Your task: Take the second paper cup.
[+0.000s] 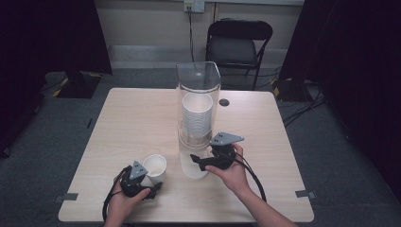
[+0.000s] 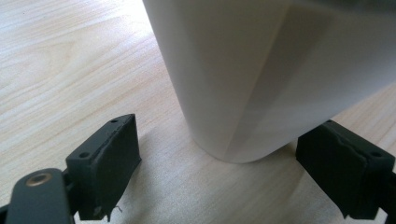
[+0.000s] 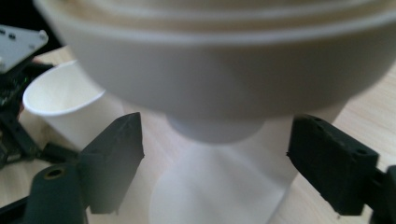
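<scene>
Pale wooden table [image 1: 132,118] carries a clear cup dispenser [image 1: 198,101]; right gripper [image 1: 204,162] gapes, empty, under its outlet; close squarely round the lowest cup; left gripper [image 1: 152,188] straddles a standing paper cup [image 1: 155,168], jaws apart.

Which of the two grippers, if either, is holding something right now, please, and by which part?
Neither. The left gripper straddles the paper cup's base with jaws open; the right gripper is open below the dispenser.
</scene>
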The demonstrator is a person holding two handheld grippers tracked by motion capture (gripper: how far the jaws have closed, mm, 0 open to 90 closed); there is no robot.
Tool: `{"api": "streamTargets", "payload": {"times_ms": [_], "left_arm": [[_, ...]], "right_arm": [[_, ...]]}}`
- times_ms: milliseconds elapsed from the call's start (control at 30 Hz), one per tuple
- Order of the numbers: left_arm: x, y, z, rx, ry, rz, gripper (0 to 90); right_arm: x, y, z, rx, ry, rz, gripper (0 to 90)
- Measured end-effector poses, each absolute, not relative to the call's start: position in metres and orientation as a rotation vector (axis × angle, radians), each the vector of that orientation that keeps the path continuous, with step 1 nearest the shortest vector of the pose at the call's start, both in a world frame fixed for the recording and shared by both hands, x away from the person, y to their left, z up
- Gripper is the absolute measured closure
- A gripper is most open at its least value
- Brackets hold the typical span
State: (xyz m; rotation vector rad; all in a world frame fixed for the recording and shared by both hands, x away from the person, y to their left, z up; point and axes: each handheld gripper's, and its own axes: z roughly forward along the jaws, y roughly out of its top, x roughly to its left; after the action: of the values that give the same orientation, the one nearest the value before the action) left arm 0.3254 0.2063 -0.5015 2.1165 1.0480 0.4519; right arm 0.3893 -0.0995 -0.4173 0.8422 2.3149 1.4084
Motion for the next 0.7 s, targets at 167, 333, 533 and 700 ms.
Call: {"api": "streamTargets", "payload": {"times_ms": [167, 333, 533, 700], "left_arm": [[0.326, 0.206, -0.501, 2.117, 1.047, 0.453, 12.9], [0.326, 0.206, -0.502, 2.112, 1.051, 0.453, 12.4], [0.326, 0.206, -0.502, 2.113, 1.053, 0.45, 12.0], [0.326, 0.206, -0.502, 2.112, 1.052, 0.451, 12.0]], "right_arm": [[0.397, -0.092, -0.418, 0.851, 2.261, 1.462, 23.6], [0.398, -0.087, -0.418, 0.848, 2.206, 1.532, 32.8], [0.394, -0.085, -0.423, 0.796, 2.168, 1.523, 35.3], [0.391, -0.085, -0.428, 0.794, 2.134, 1.535, 35.8]]}}
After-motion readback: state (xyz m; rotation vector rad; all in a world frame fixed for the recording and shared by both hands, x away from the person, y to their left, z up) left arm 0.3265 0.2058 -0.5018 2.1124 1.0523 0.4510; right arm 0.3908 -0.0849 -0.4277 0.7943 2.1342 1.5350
